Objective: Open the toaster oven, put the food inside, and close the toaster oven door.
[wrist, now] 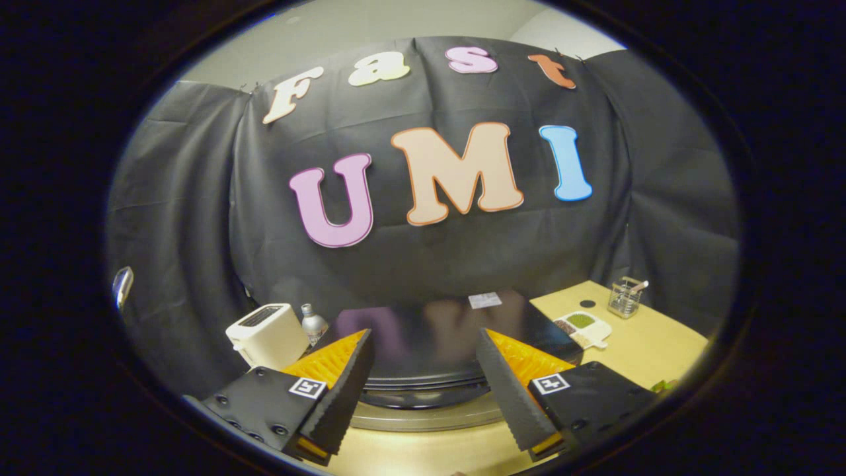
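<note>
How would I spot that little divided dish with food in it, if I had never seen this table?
Start at the big black toaster oven just ahead of the open tongs, which hold nothing. On the wooden table beside it, nearer than the clear glass holder, lies the small white dish. Its compartments, one filled with something green, set it apart.

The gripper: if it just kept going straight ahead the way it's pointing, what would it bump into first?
Most likely the toaster oven: its dark glossy top lies just ahead of the open gripper, between the jaws. Depth is hard to judge; if it passes above, the black cloth wall comes next.
</note>
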